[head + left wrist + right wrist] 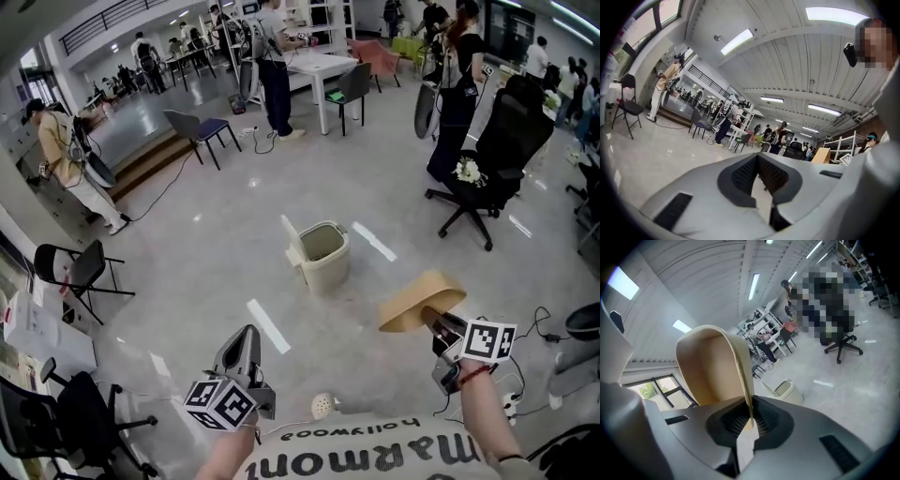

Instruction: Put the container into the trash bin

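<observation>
The person holds one tan container (419, 298) up in the air with the right gripper (434, 322). Its jaws are squeezed tight on the thin side wall, so the container cannot fall. One trash bin (323, 255) stands on the floor (216, 234) a little way ahead. Its lid is tipped back and its mouth is open, ready for the drop. The container is not over the bin yet. The left gripper (246, 339) hangs low, with its jaws pressed together on nothing. I think it is not needed. That makes two grippers.
</observation>
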The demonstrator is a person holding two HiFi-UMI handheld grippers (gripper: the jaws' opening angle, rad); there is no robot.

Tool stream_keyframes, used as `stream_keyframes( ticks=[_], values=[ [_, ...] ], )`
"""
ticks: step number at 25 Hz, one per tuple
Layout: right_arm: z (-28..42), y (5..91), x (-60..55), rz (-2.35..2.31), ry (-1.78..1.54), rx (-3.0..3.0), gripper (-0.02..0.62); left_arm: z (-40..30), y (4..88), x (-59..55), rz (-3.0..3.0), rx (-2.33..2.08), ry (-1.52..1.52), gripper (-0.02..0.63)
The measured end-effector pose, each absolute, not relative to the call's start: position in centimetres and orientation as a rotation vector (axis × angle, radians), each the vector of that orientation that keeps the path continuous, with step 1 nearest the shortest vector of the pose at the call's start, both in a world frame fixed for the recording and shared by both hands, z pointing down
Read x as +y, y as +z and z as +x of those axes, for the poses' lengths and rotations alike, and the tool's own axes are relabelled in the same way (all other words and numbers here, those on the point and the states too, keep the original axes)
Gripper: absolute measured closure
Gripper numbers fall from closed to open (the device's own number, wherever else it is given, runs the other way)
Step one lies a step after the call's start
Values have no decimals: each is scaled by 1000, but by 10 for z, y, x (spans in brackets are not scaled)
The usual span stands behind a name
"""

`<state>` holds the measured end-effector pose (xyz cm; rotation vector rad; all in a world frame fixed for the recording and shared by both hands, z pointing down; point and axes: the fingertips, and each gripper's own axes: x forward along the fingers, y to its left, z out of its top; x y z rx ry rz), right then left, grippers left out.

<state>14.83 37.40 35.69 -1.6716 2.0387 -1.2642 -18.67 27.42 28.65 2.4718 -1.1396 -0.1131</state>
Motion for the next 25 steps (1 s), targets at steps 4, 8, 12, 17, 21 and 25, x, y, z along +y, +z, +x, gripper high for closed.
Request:
stream_keyframes(
  ticks=[4, 8, 12, 17, 21, 25],
  values=[
    [138, 351, 341, -1696, -1231, 2010, 581, -189, 284, 236, 2507, -1058, -100, 615],
    [123, 356, 317, -1716, -1218, 1988, 581, -194, 290, 205, 2529, -991, -95, 615],
    [115, 363, 303, -1729, -1251, 1971, 581, -199, 297, 186, 2514, -973, -93, 615],
    [117, 369, 294, -1764, -1276, 1959, 581, -205, 310, 171, 2482, -977, -92, 615],
    [117, 379, 286, -1751, -1328, 1941, 581, -198, 320, 166, 2458, -964, -75, 615],
    [117, 391, 265, -1719, -1378, 1949, 581, -196, 328, 154, 2442, -991, -61, 615]
  ],
)
